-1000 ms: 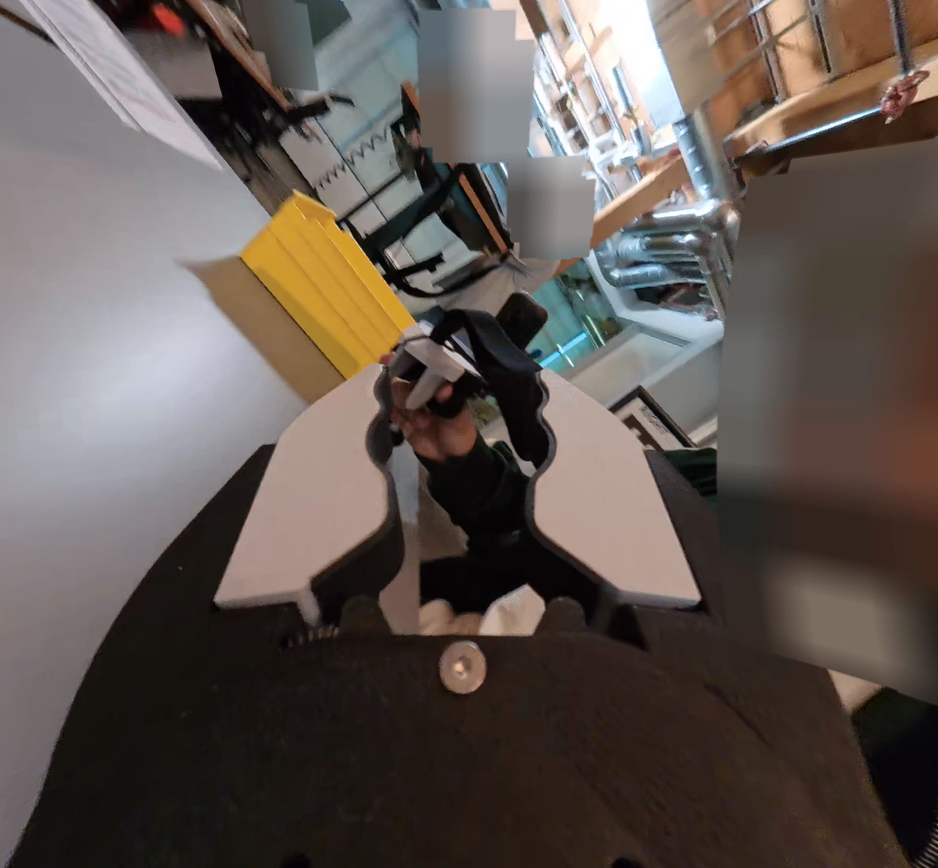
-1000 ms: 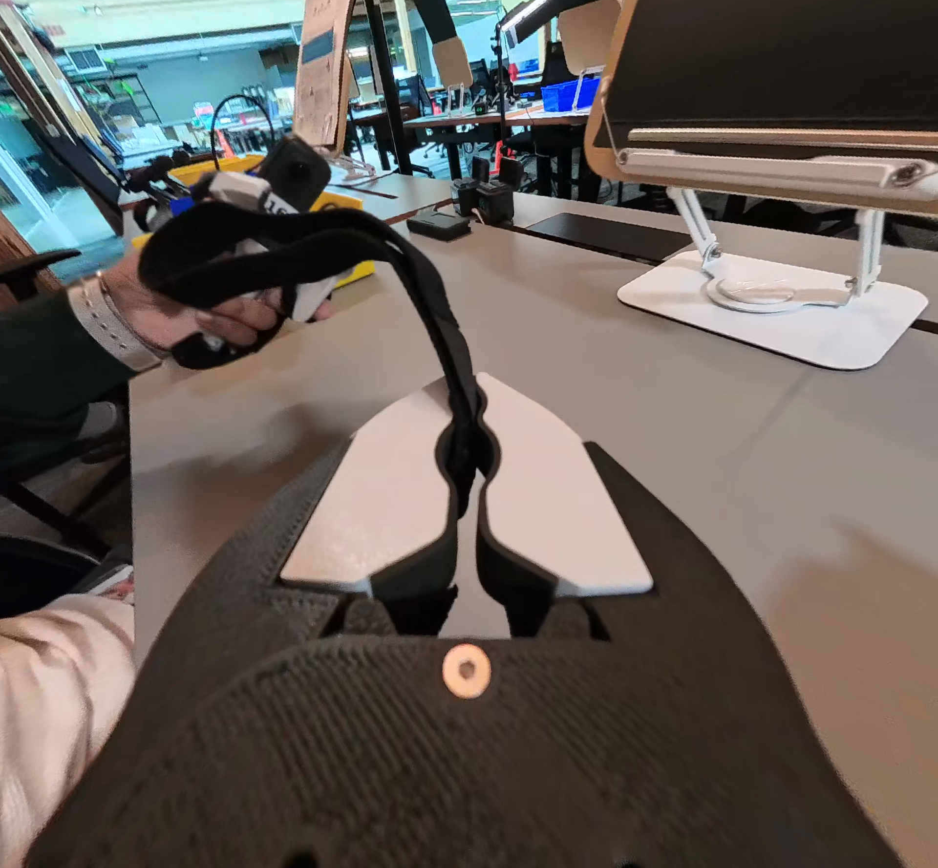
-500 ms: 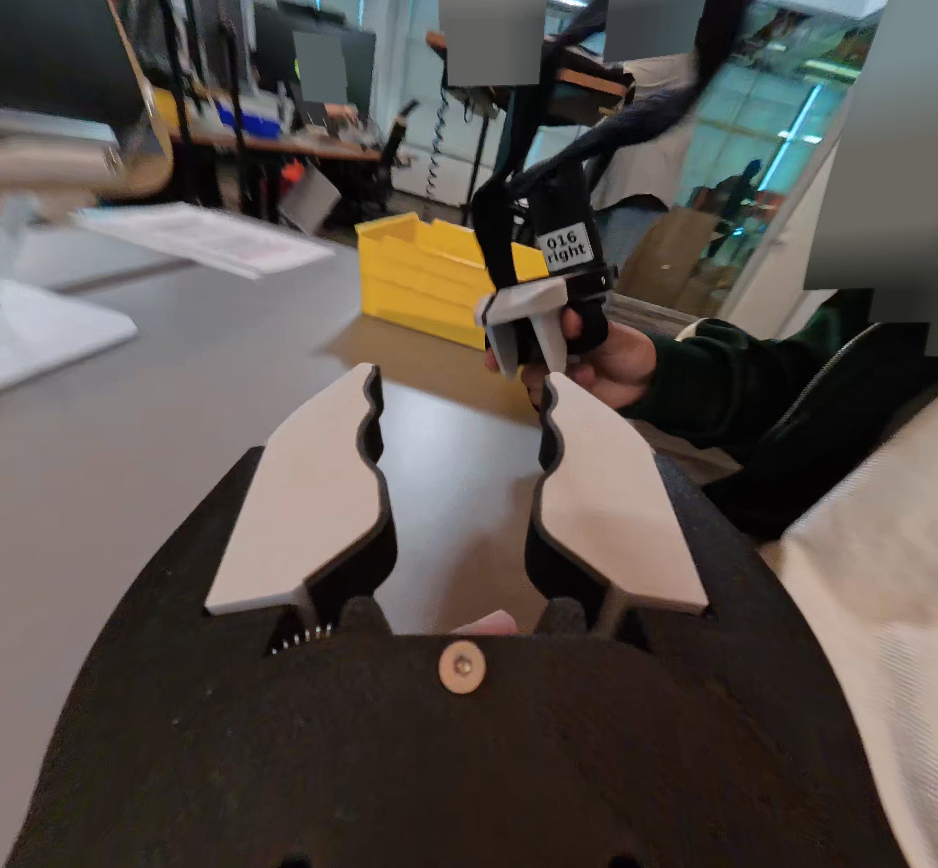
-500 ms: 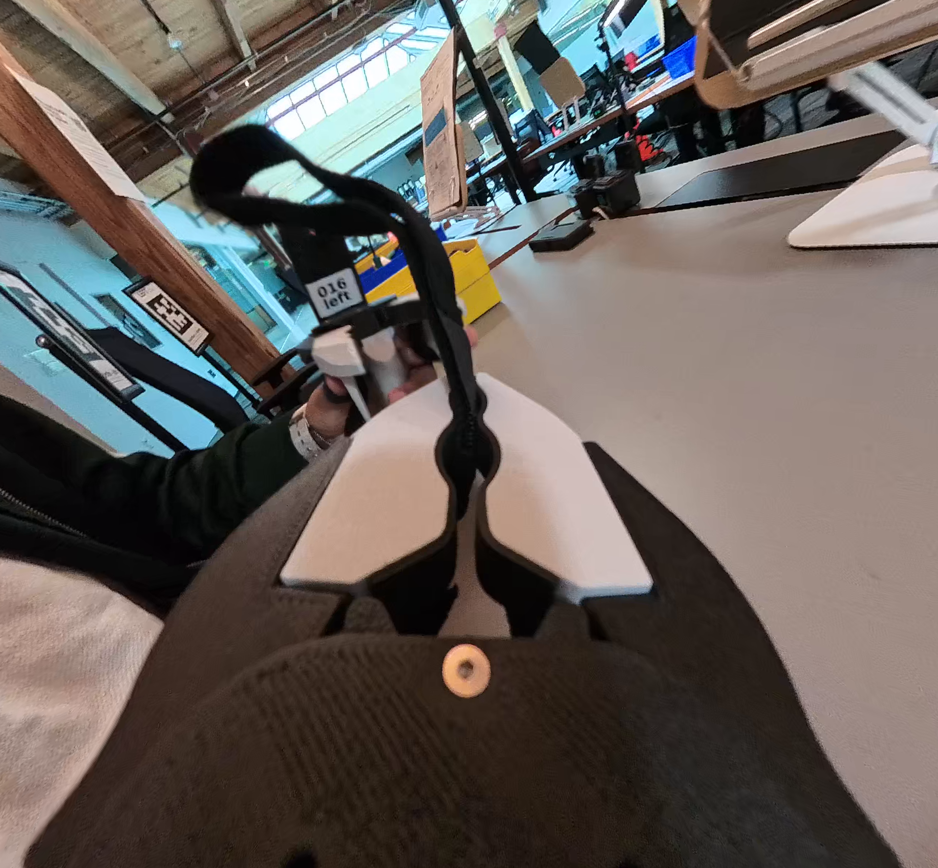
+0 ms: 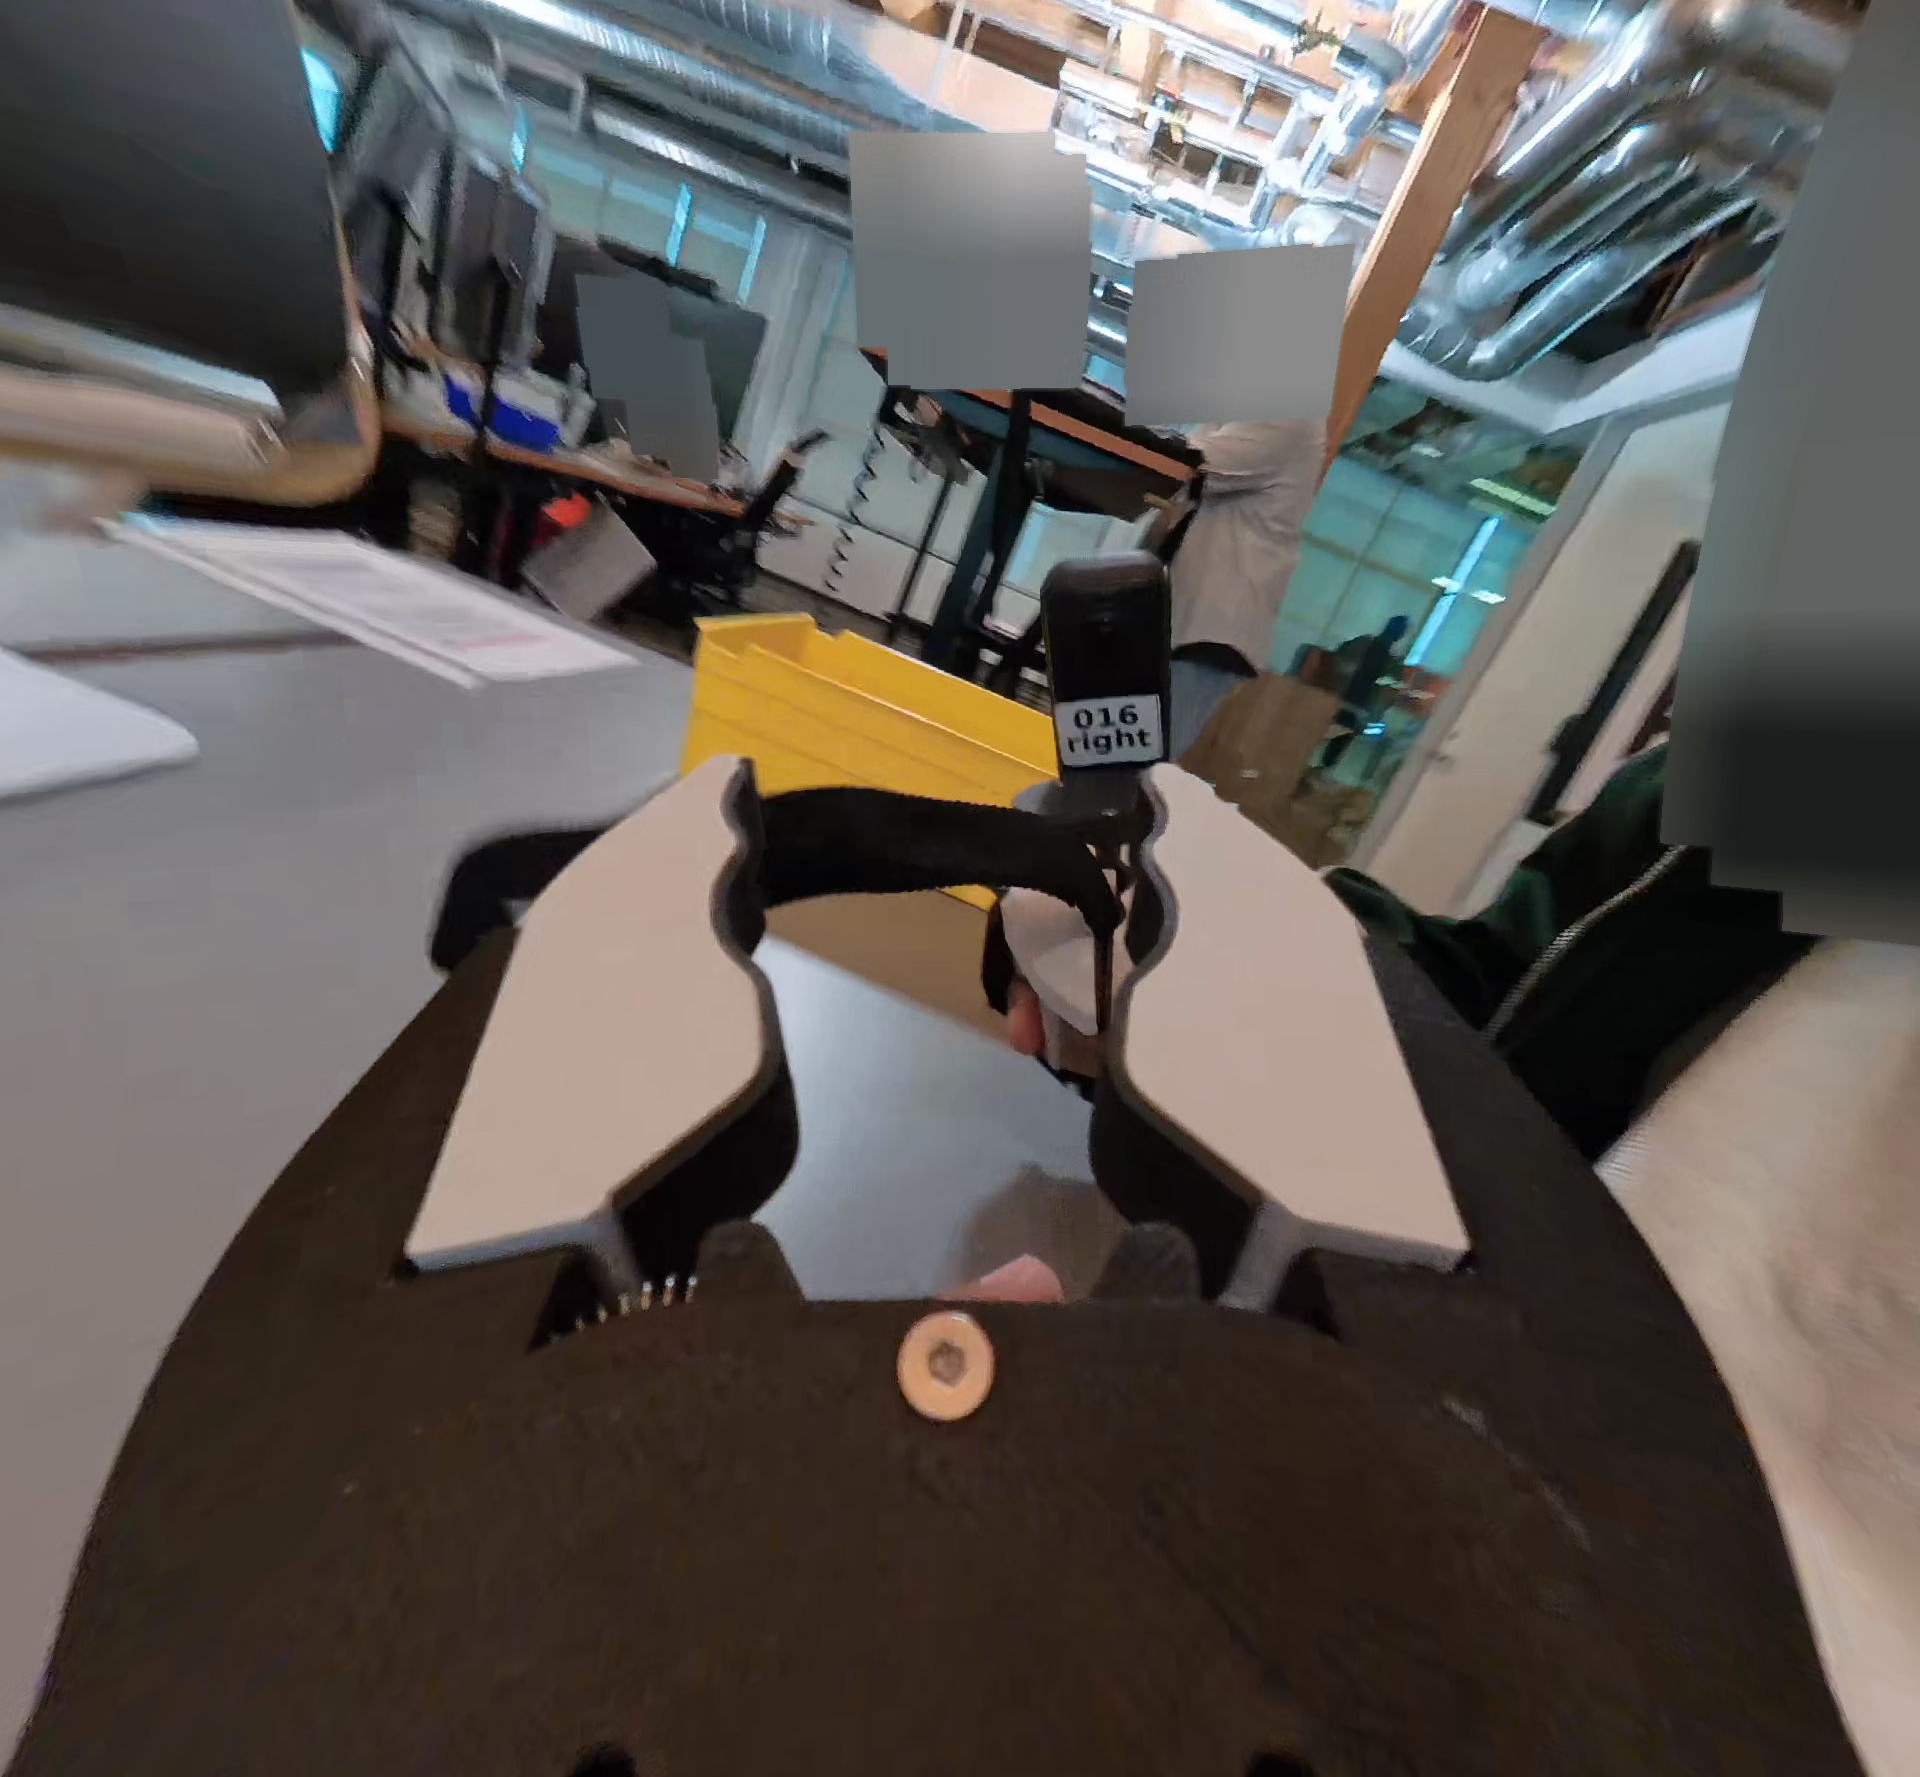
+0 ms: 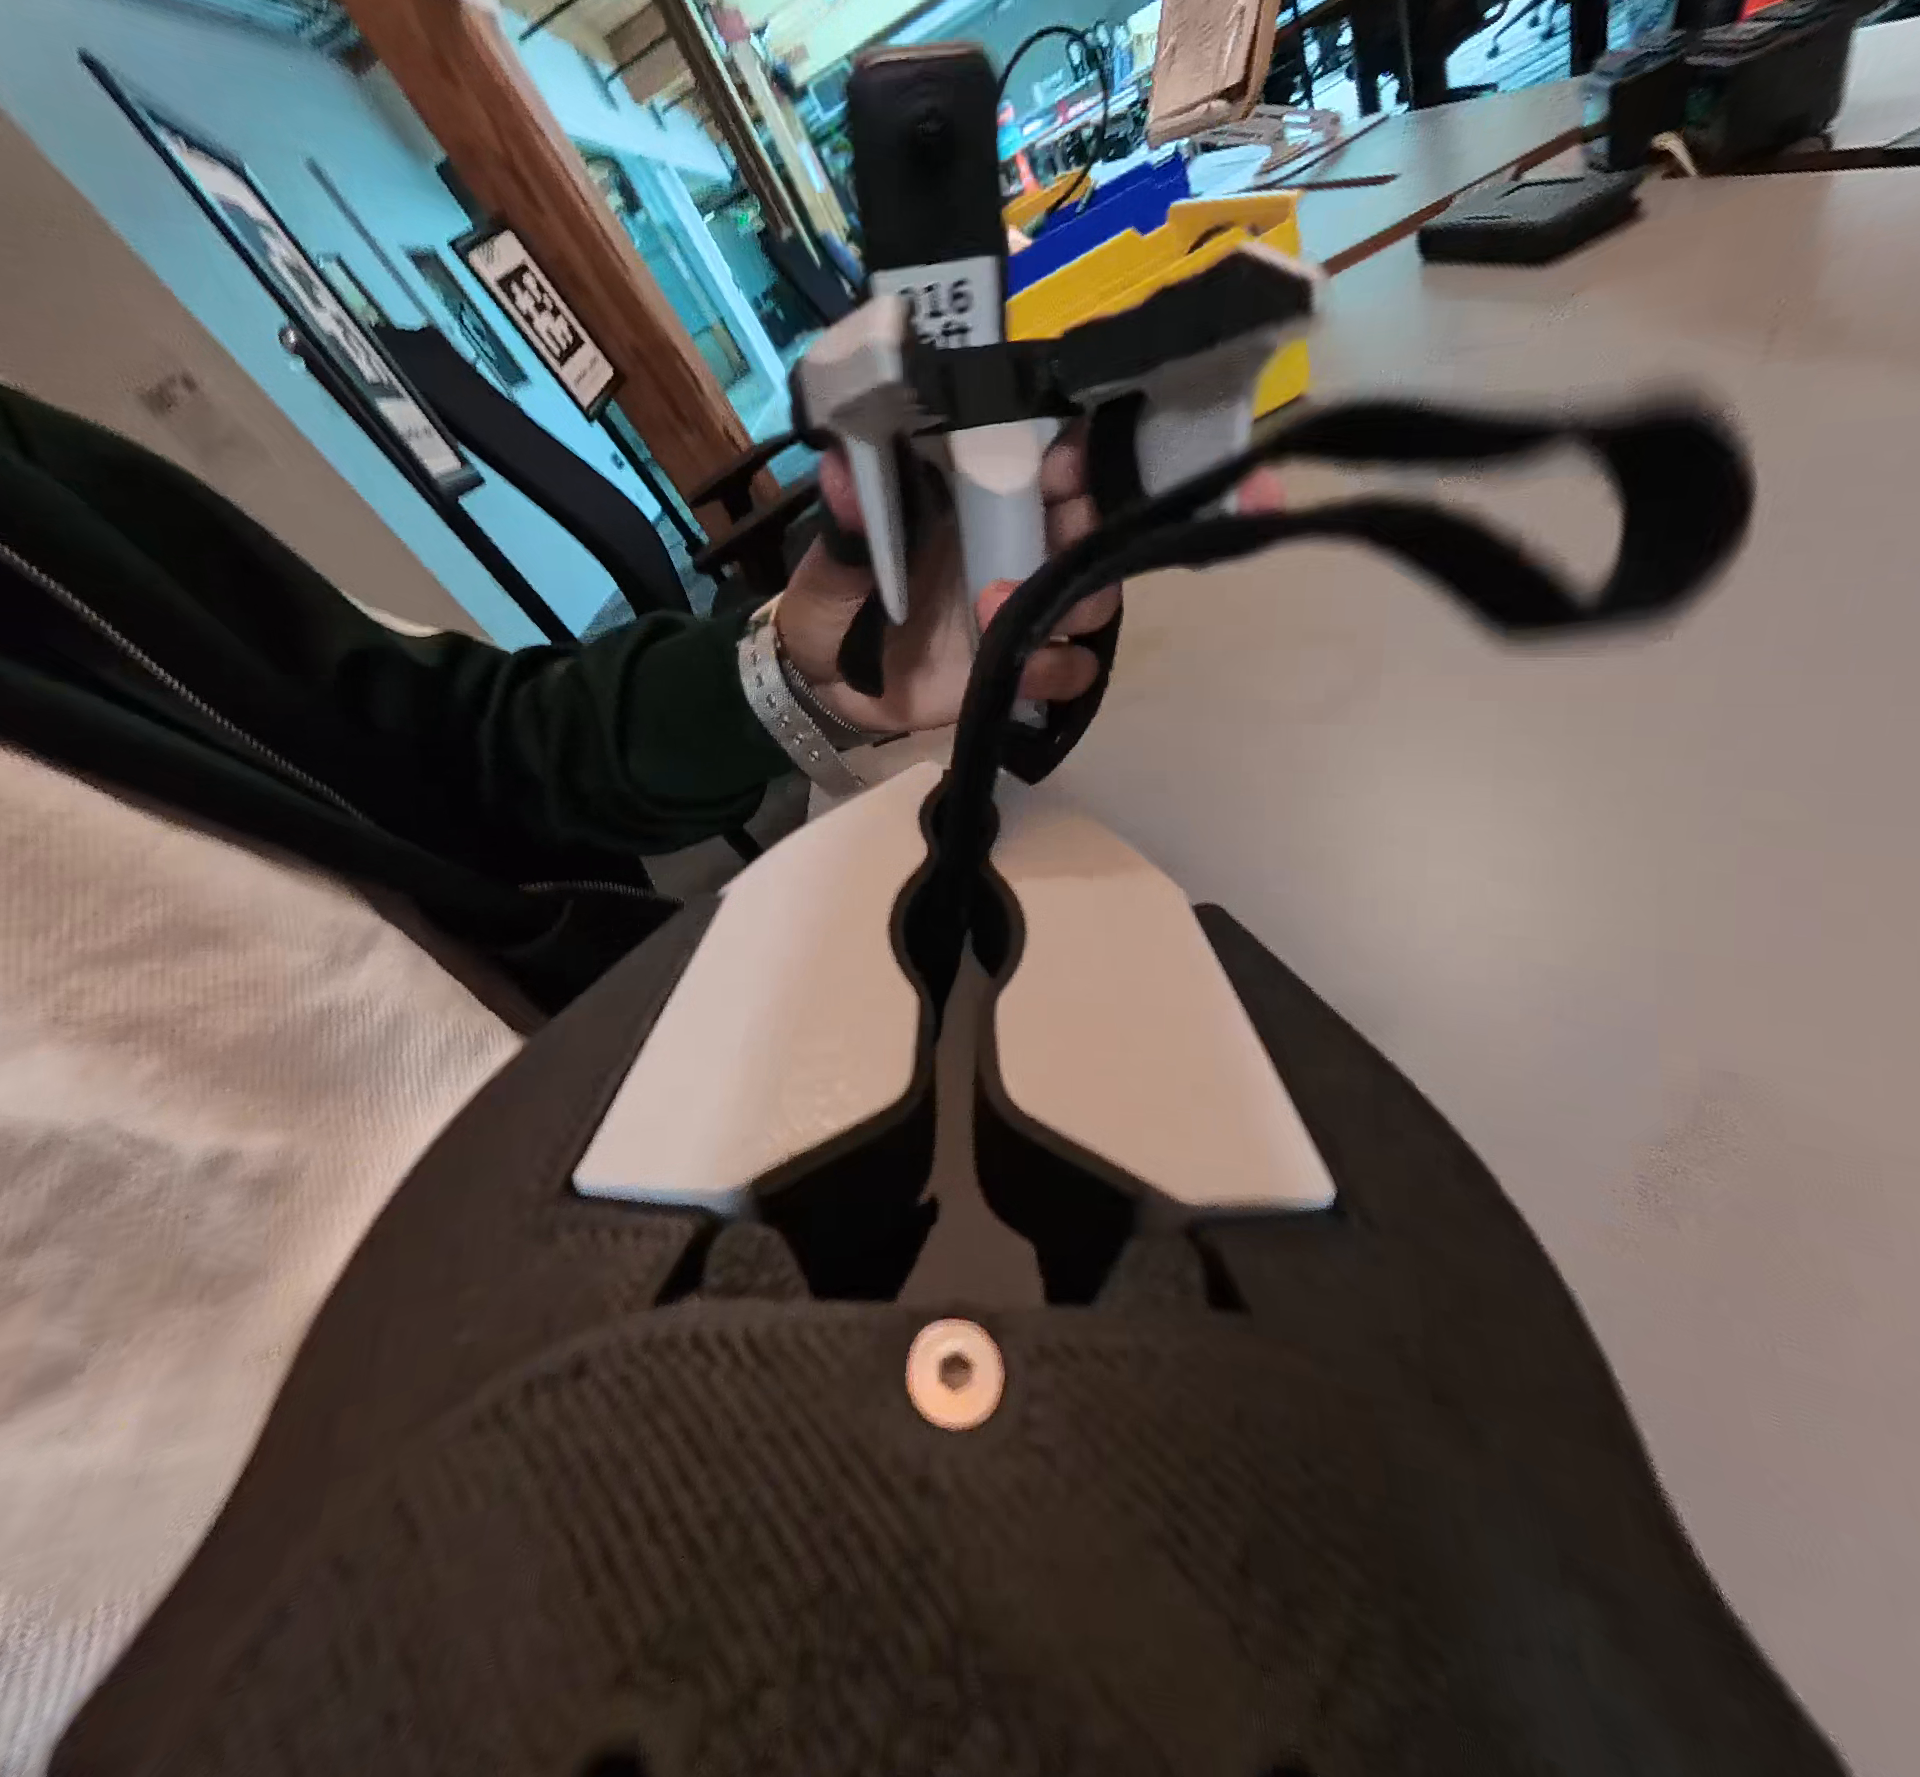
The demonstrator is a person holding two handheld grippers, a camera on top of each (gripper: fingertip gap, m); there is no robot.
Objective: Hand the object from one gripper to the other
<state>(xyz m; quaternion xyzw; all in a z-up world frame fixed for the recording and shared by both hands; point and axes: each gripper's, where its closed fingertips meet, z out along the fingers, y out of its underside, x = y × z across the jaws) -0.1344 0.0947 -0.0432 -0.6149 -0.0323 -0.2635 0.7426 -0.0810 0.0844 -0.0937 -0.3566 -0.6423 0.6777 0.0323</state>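
The object is a black fabric strap (image 6: 1652,522). My right gripper (image 6: 961,813) is shut on one end of it, and the rest loops up and out to the right over the grey table (image 6: 1455,844). In the left wrist view the strap (image 5: 894,844) runs across the gap between the tips of my left gripper (image 5: 945,782), whose jaws stand wide open around it without pinching it. The right gripper (image 5: 1060,958) shows just beyond, close to my left gripper's right finger. In the right wrist view a hand holds the left gripper (image 6: 1039,543) facing me, open, beside the strap.
A yellow bin (image 5: 862,719) stands at the table's far edge, also in the right wrist view (image 6: 1164,273) with a blue bin (image 6: 1101,210) behind. Papers (image 5: 395,605) and a white monitor-stand base (image 5: 62,730) lie left. Black devices (image 6: 1527,210) sit far right. The person's body is close. Spacing between my two grippers at the tips: around 8 cm.
The two grippers have come together. The strap's loop has swung from upright to lying out sideways and now passes between my left gripper's open jaws. The right gripper has stayed shut on it.
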